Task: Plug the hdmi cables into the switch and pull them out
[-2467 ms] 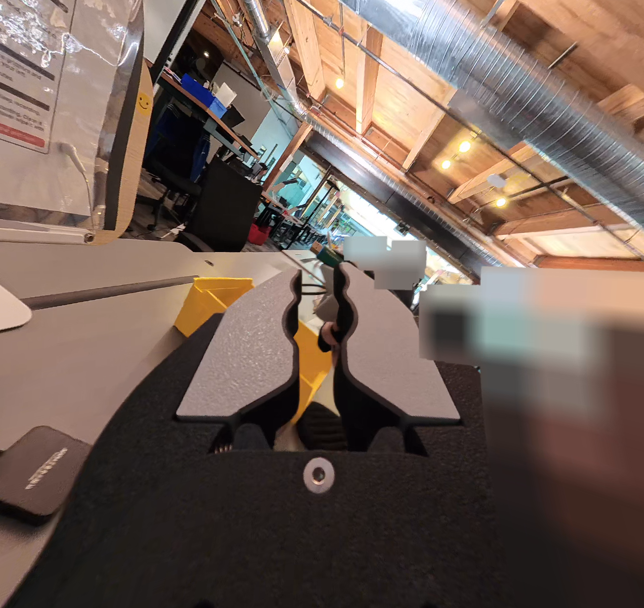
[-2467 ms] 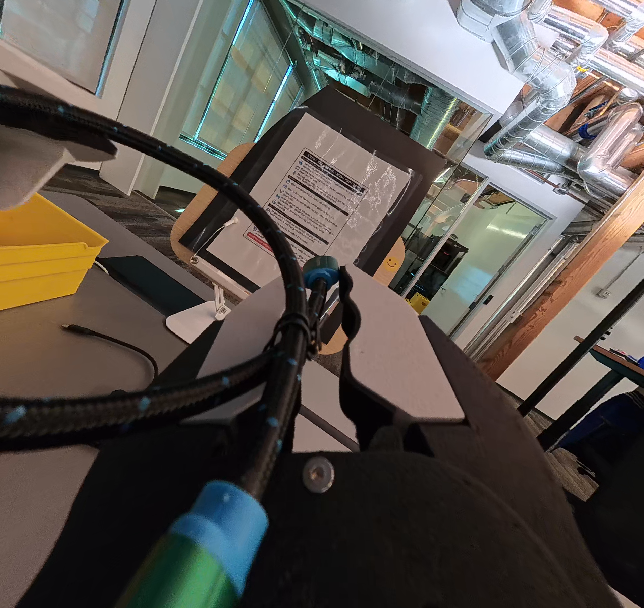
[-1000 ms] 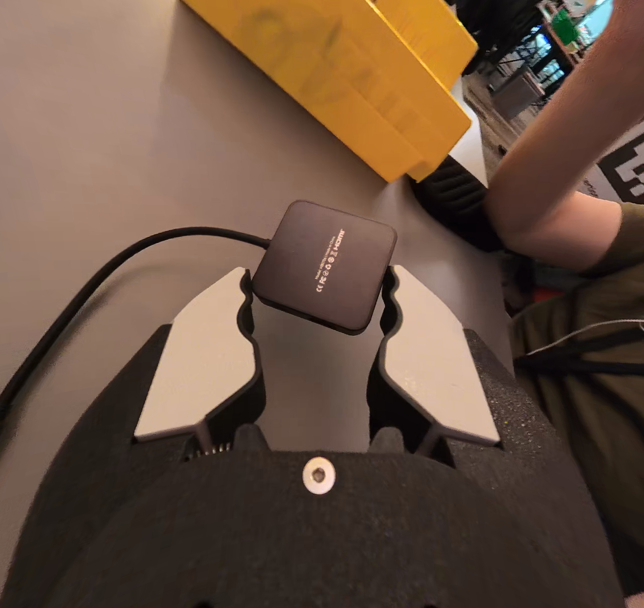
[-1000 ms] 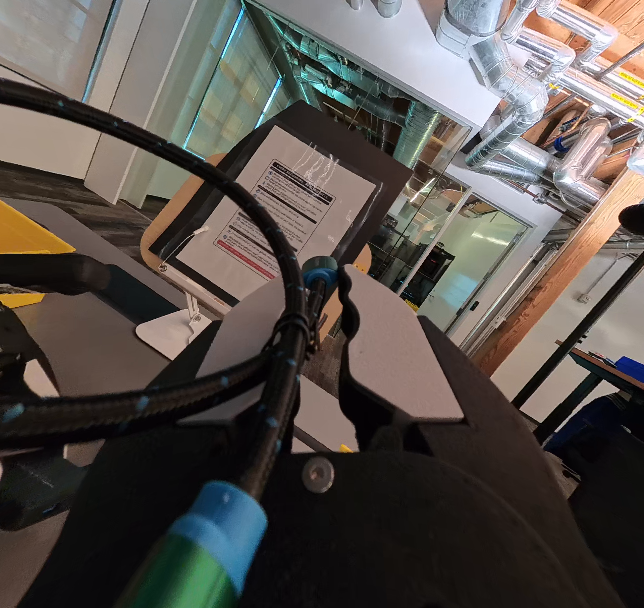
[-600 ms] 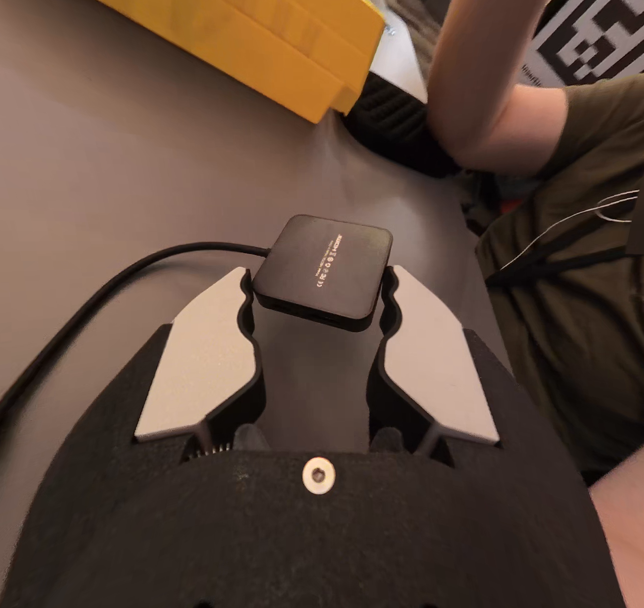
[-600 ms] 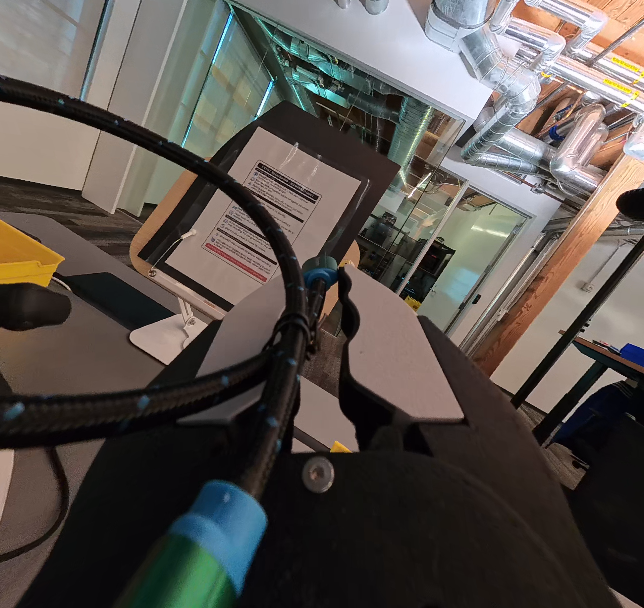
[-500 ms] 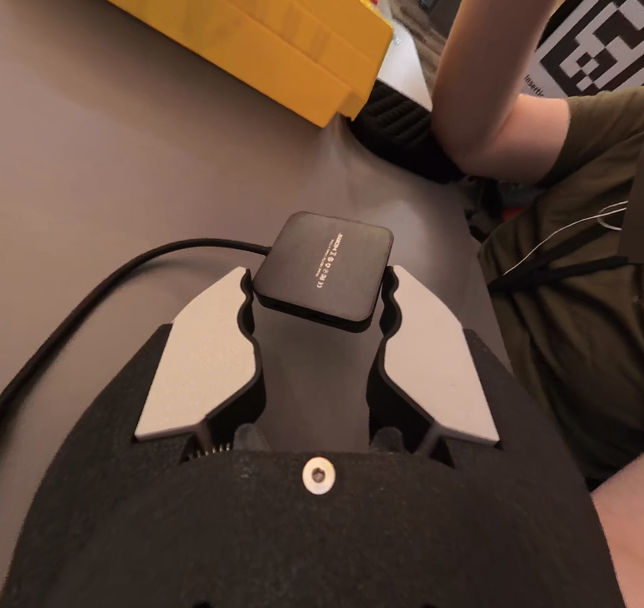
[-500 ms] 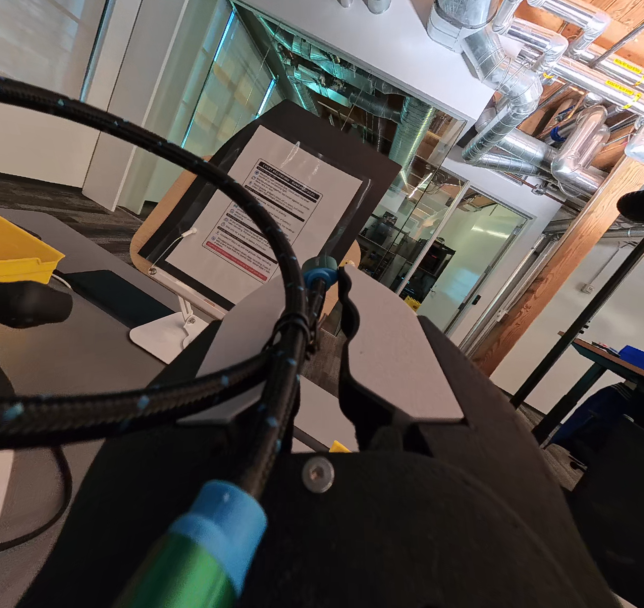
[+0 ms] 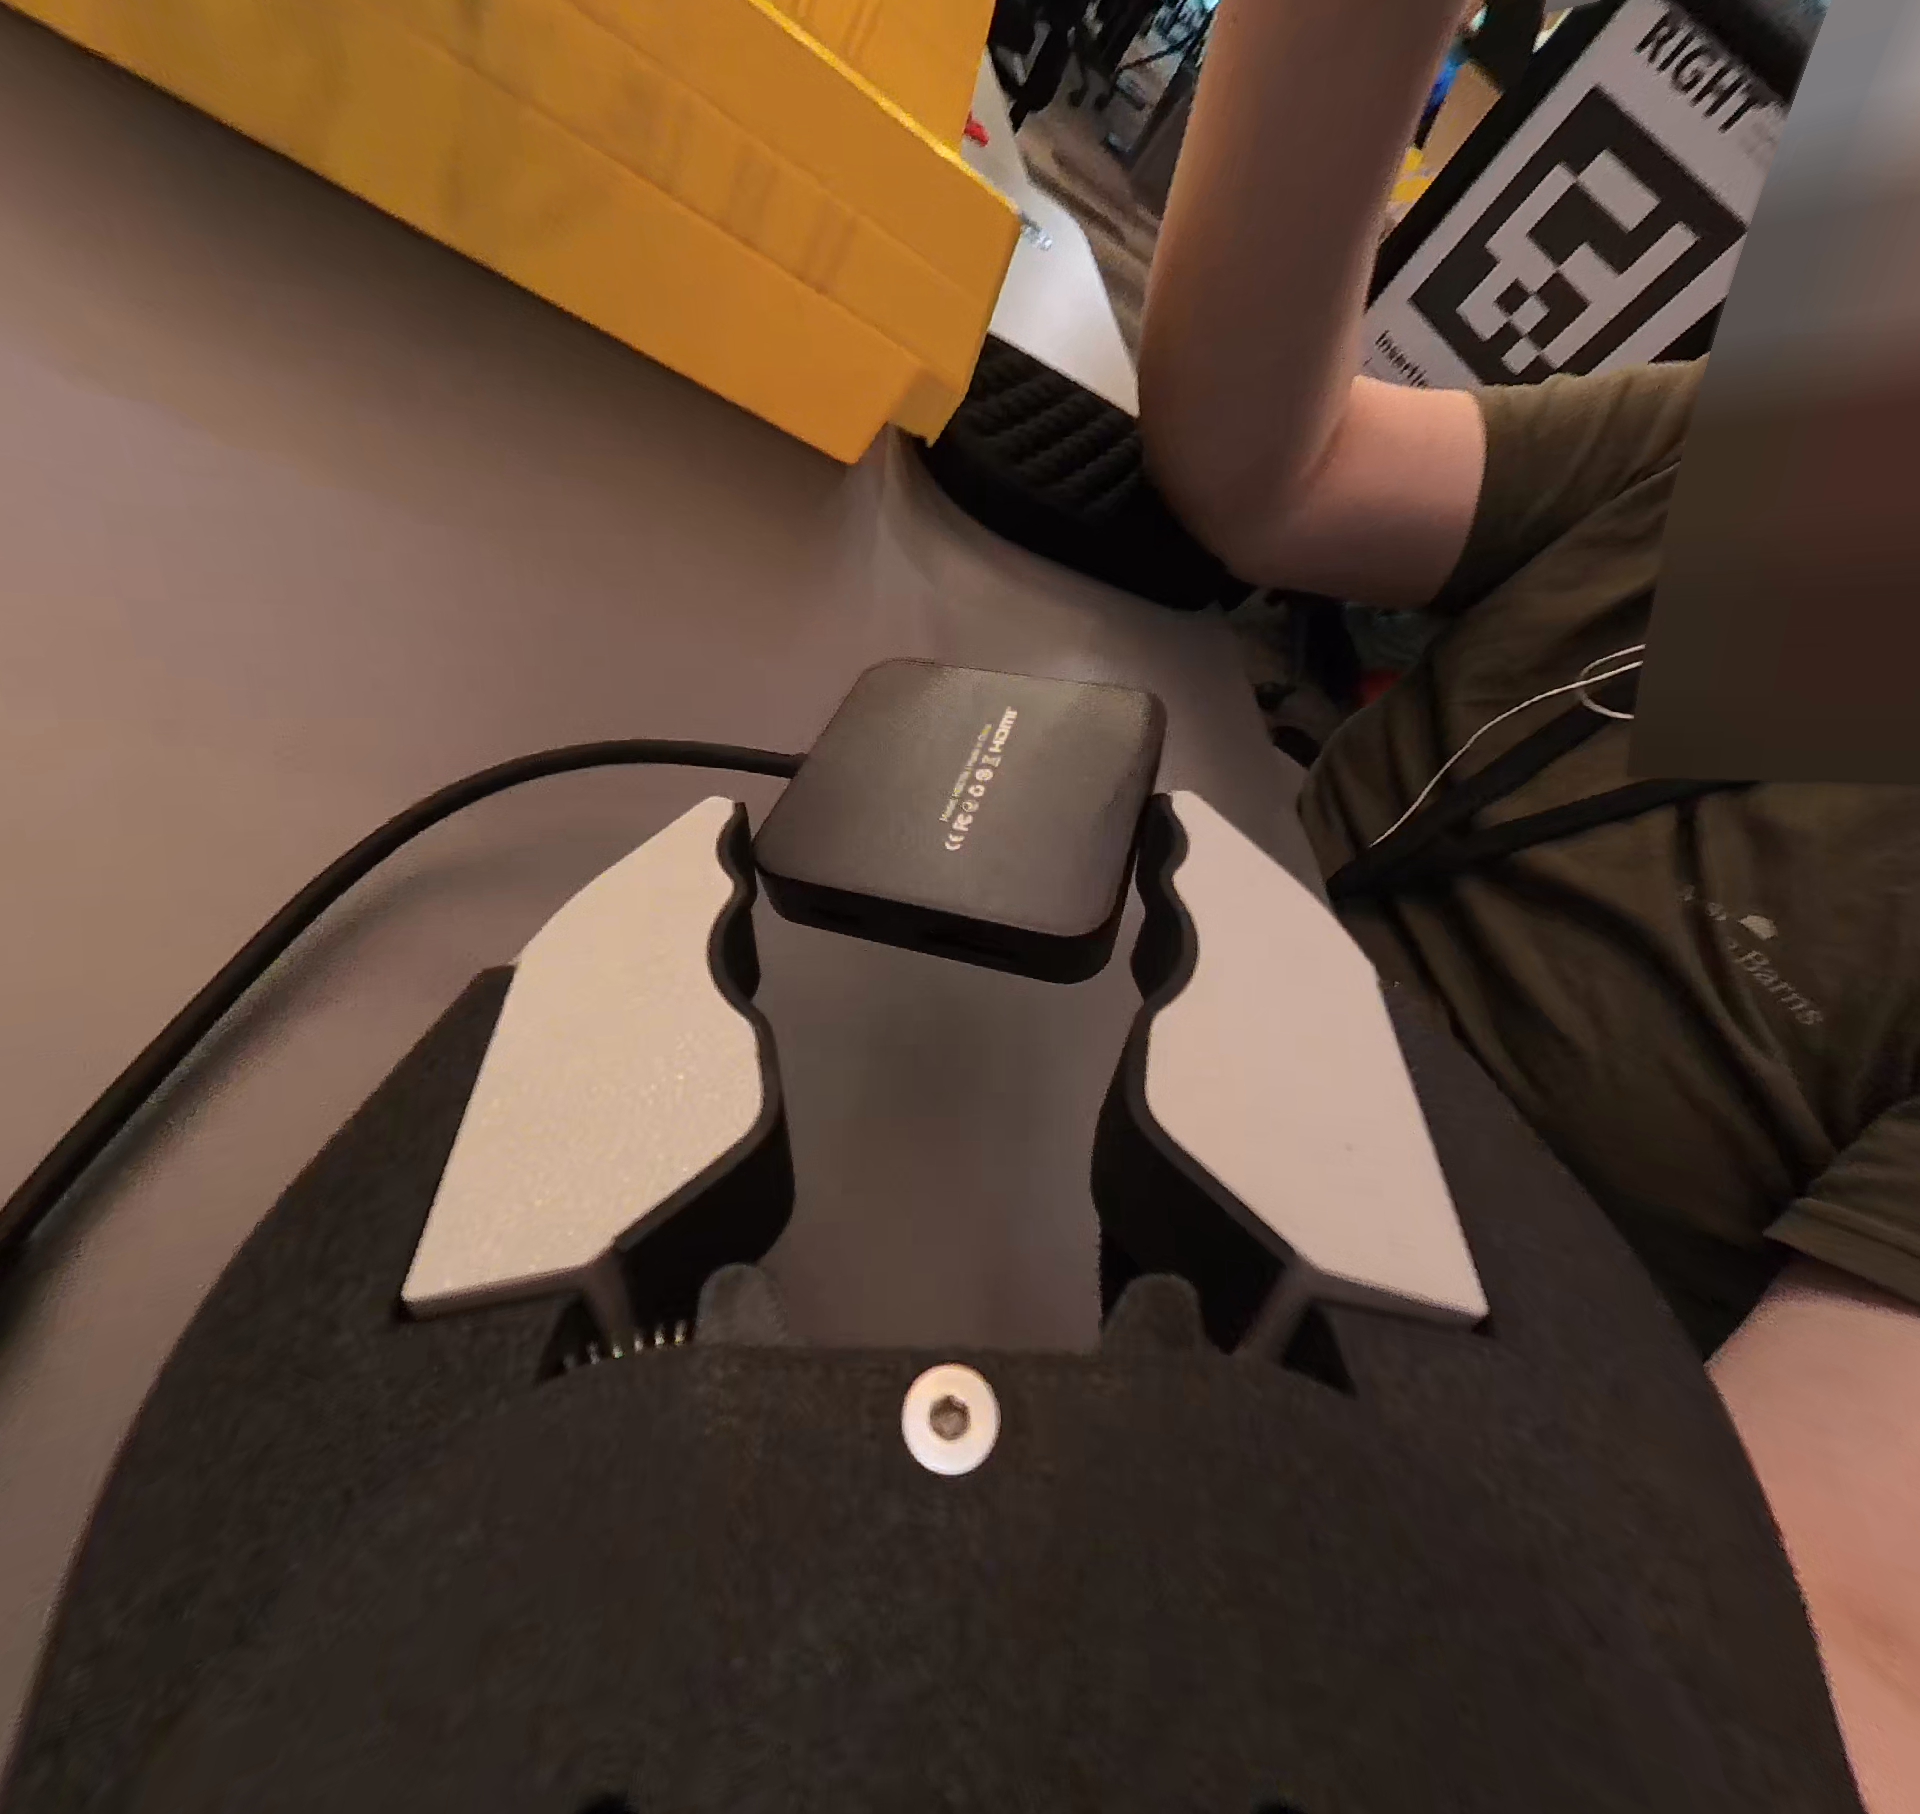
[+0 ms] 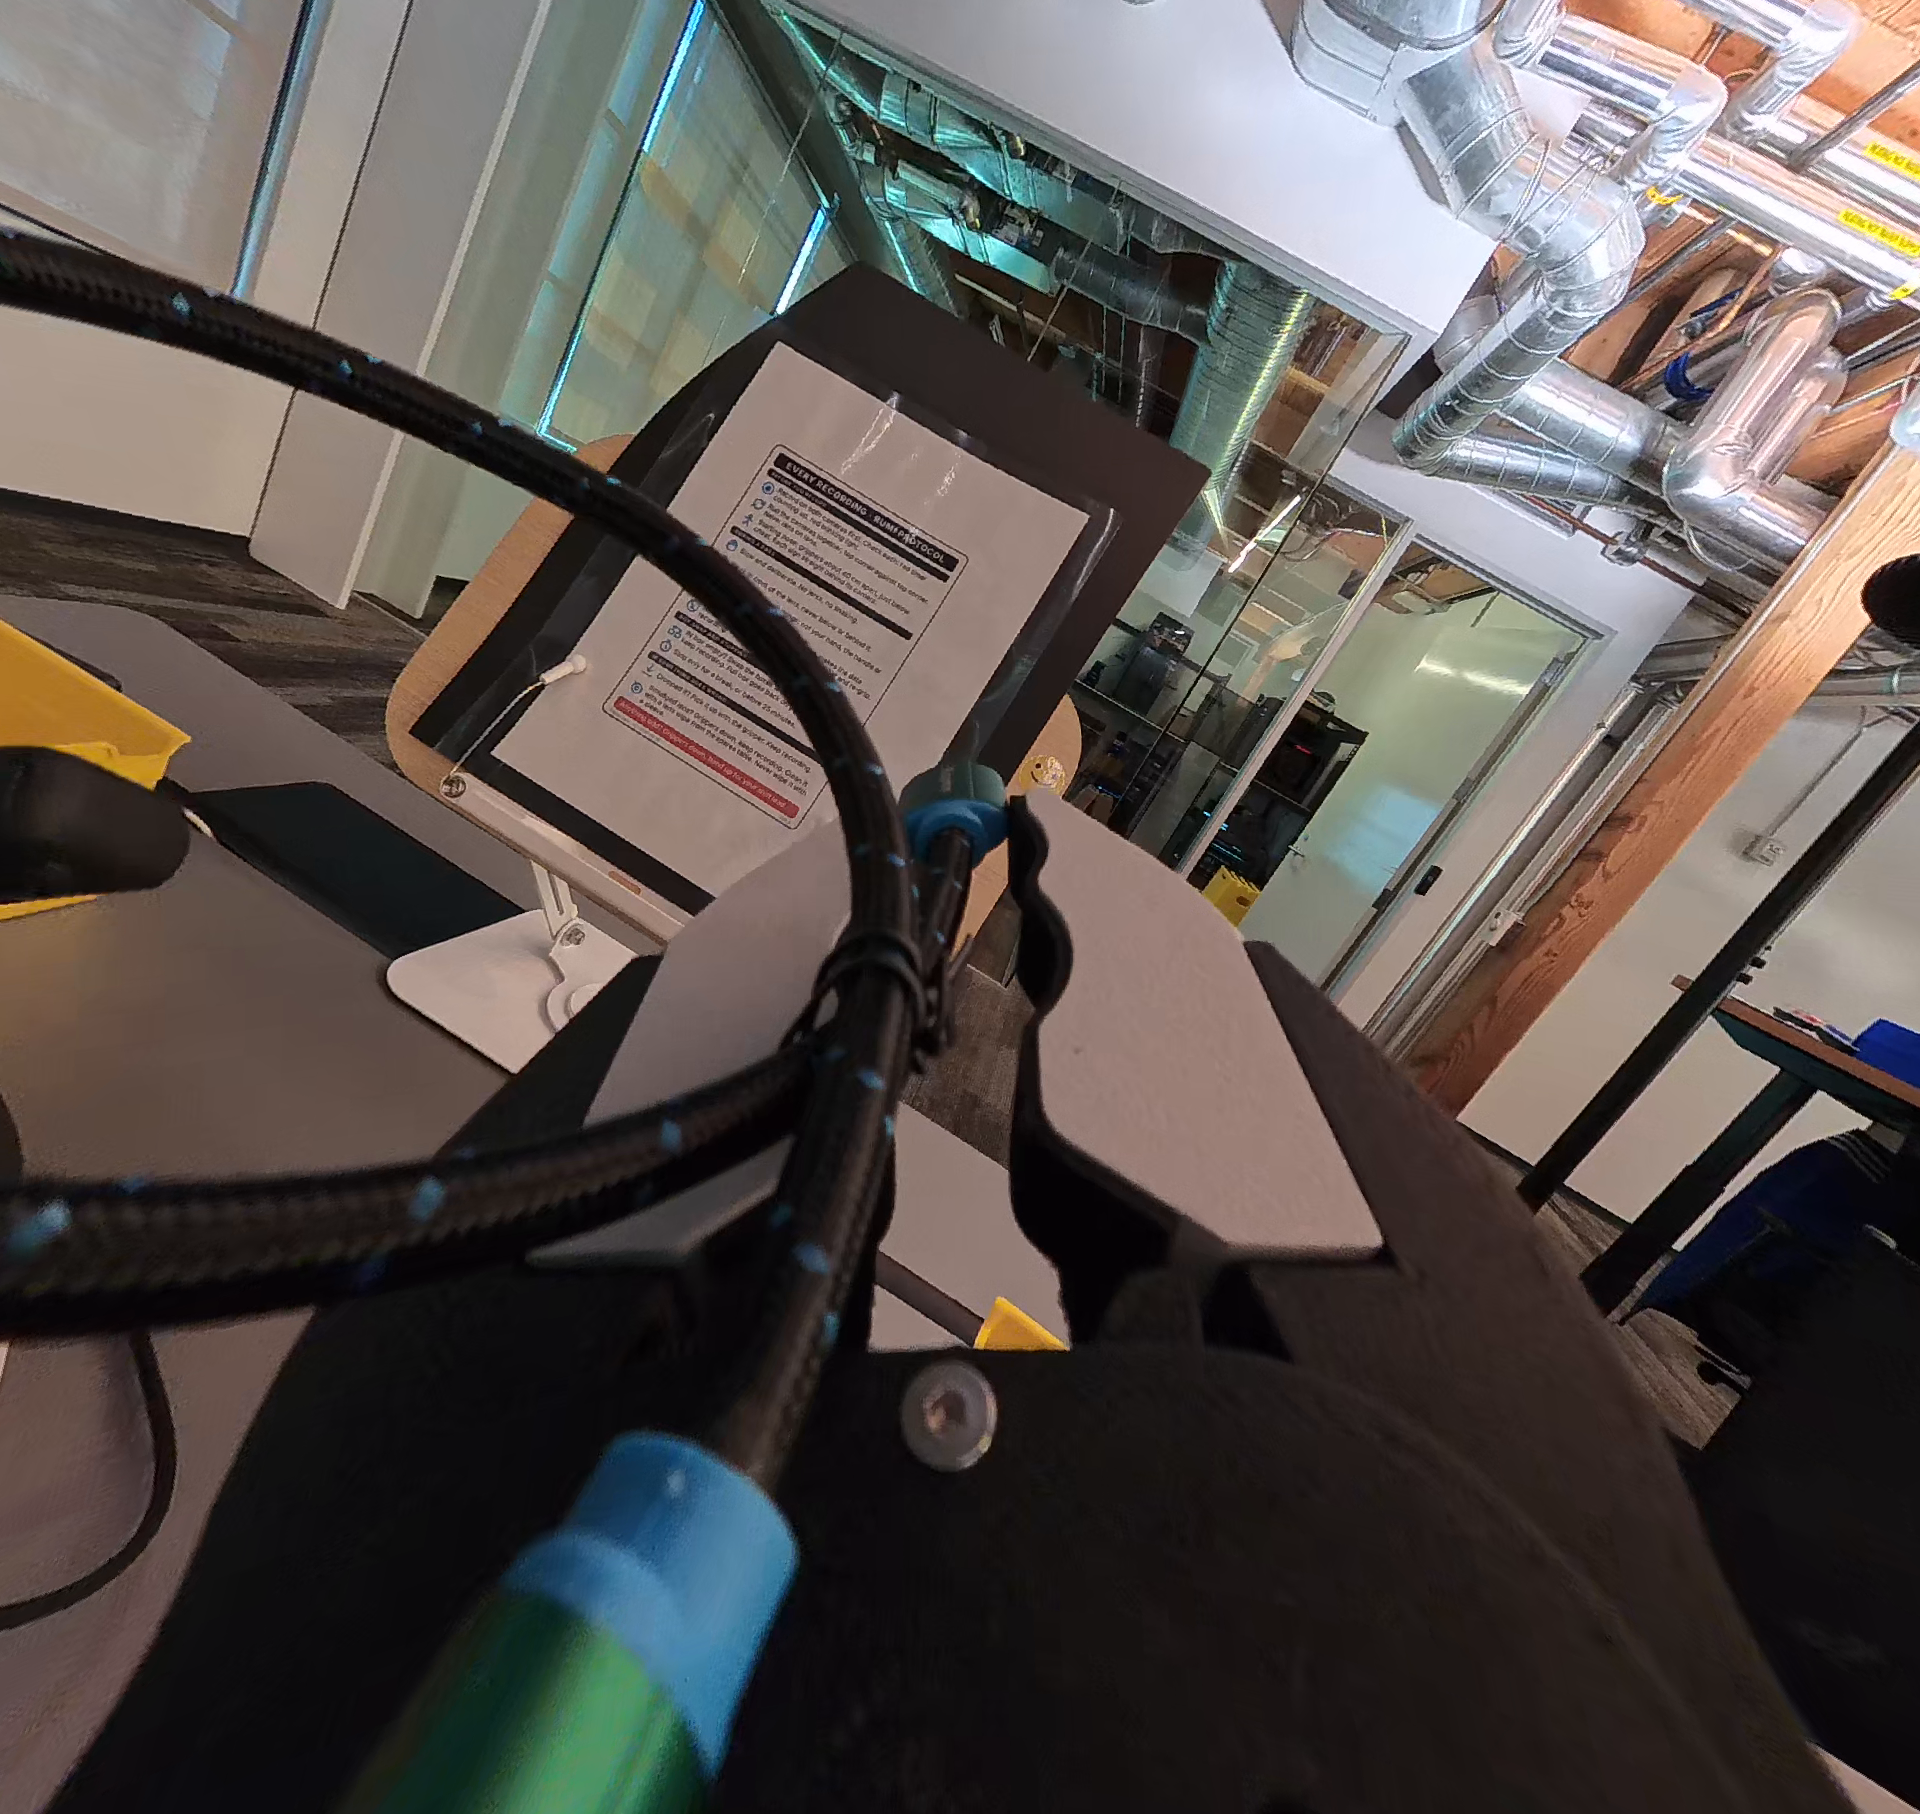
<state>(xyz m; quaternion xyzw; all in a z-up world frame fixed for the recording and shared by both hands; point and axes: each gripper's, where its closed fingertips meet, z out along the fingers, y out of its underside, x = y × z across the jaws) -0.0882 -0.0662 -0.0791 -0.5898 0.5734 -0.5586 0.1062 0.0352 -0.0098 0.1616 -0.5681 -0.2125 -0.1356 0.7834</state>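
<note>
My left gripper (image 9: 945, 834) is shut on the HDMI switch (image 9: 966, 788), a flat black square box held by its two sides above the grey table (image 9: 312, 538). Two empty port slots on its near edge face the camera. Its thin black lead (image 9: 343, 860) runs off to the left. My right gripper (image 10: 956, 850) is raised and shut on the blue-collared plug (image 10: 951, 808) of a black braided HDMI cable (image 10: 665, 559). The cable loops back over the left finger. Its other plug (image 10: 613, 1639), green and blue, lies close to the camera.
Yellow bins (image 9: 540, 143) stand at the back of the table. A person's bare arm (image 9: 1268, 258) and olive shirt (image 9: 1558, 933) fill the right of the left wrist view. A printed sheet on a stand (image 10: 790, 611) stands on the table ahead of the right gripper. One gripper's finger ends stand about 25 cm off the other's.
The left gripper has swung right toward the person with the switch still in it, and the switch's port edge now shows. The right gripper keeps its hold on the plug and has shifted little.
</note>
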